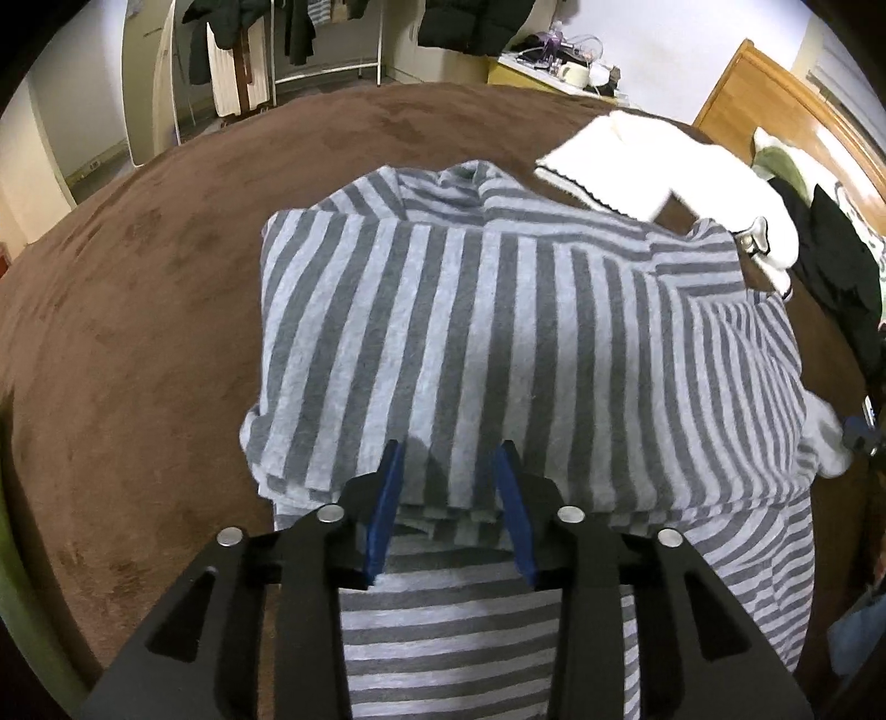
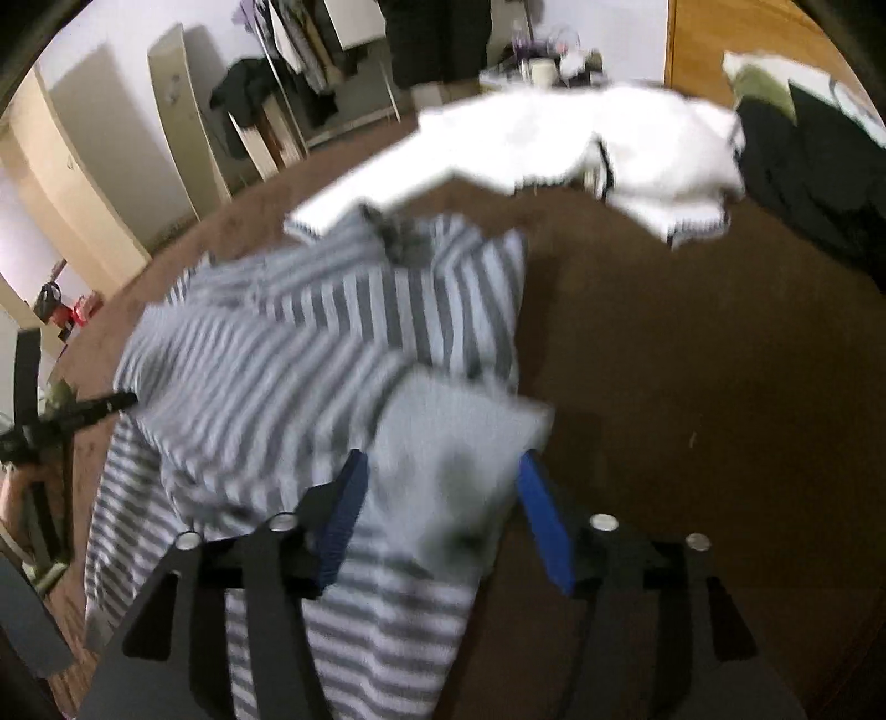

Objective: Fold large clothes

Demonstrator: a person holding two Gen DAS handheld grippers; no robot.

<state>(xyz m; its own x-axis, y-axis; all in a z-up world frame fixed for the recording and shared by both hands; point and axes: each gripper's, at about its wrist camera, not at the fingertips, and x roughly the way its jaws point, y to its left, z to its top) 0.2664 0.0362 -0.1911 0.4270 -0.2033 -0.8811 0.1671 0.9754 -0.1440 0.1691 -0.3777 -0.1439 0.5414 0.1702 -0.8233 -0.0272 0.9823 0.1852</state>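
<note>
A grey-and-white striped garment point(image 1: 498, 332) lies partly folded on a brown bed cover point(image 1: 138, 332). Its upper half is doubled over the lower half, with the fold edge near me. My left gripper point(image 1: 451, 448) is open, its blue fingers point(image 1: 387, 498) astride the folded edge, not pinching it. In the right wrist view the same garment point(image 2: 277, 376) is blurred. My right gripper point(image 2: 440, 459) is open with a loose fold of the cloth point(image 2: 459, 443) between its fingers. The left gripper point(image 2: 83, 412) shows at that view's left edge.
A white garment point(image 1: 637, 166) lies beyond the striped one, also in the right wrist view point(image 2: 581, 138). Dark clothes point(image 1: 830, 266) are piled at the right by a wooden headboard point(image 1: 775, 99). A clothes rack point(image 1: 310, 44) and a cluttered yellow table point(image 1: 554, 72) stand behind the bed.
</note>
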